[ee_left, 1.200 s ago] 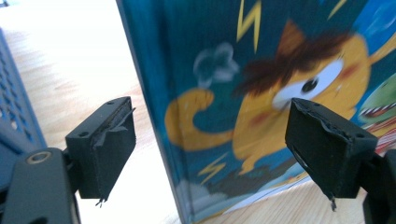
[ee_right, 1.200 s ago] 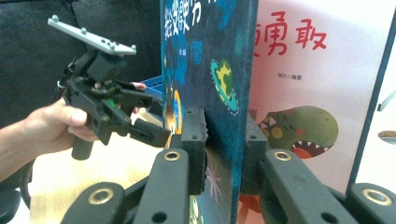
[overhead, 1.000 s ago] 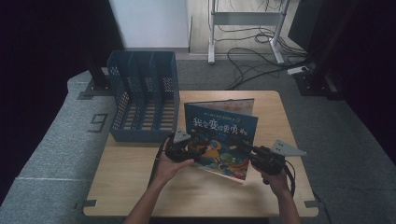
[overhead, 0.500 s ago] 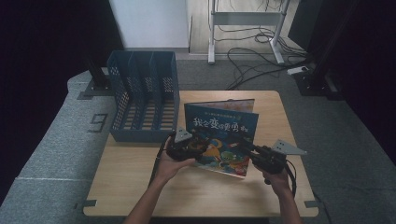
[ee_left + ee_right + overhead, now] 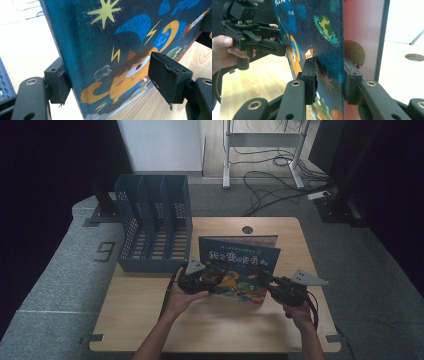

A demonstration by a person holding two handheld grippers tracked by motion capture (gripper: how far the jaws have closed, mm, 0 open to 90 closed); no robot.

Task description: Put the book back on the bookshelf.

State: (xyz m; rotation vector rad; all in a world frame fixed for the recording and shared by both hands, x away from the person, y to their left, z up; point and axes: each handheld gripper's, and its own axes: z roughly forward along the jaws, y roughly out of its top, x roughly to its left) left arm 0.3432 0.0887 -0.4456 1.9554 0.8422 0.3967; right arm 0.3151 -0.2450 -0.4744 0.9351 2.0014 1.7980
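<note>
At the near edge of the worktop (image 5: 150,330), the person's two forearms come in, each hand carrying a gripper. The left gripper (image 5: 209,278) sits at the book's (image 5: 240,270) left edge; its jaws have just been closing, yet in the left gripper view they stand spread, one pad behind the spine side and the other (image 5: 170,77) clear of the front cover, with the book (image 5: 112,45) between them. The right gripper (image 5: 267,284) is at the book's lower right edge; its jaws have just been opening, and in the right gripper view the cover (image 5: 322,37) stands between the two pads, very close on both sides; whether they press on it I cannot tell. The book is a picture book with a dark blue cartoon cover, standing tilted on its bottom edge in the middle of the worktop, front cover facing the person. Farther off and to the left, a blue mesh file rack (image 5: 152,222) with three slots stands on the worktop's far left corner.
</note>
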